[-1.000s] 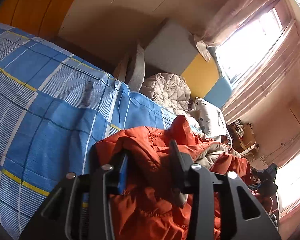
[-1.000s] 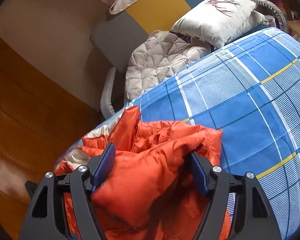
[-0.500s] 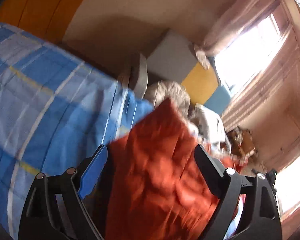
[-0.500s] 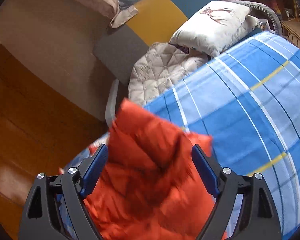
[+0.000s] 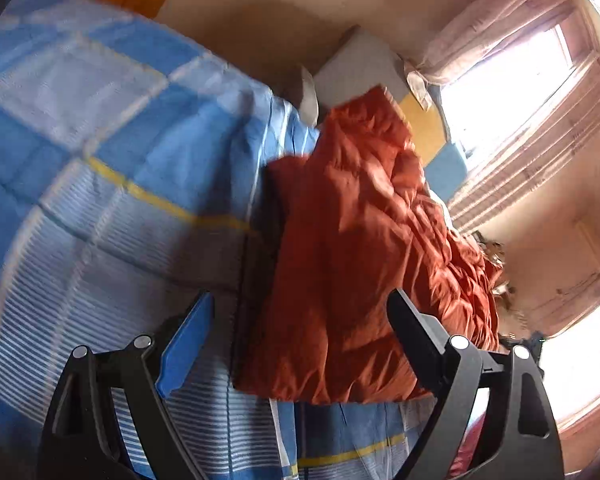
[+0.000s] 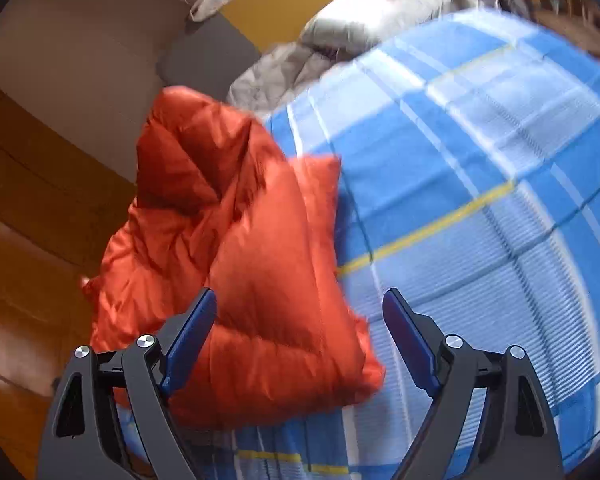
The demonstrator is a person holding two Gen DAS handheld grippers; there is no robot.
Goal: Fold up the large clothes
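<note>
Lying on the blue plaid bedcover (image 5: 112,200), the orange padded jacket (image 5: 352,248) runs lengthways away from you toward the headboard, its near hem just ahead of both grippers. Your left gripper (image 5: 300,344) and right gripper (image 6: 300,340) have both just been opening and now stand wide with nothing pinched. Both point downward at that hem, neither clearly nearer.
</note>
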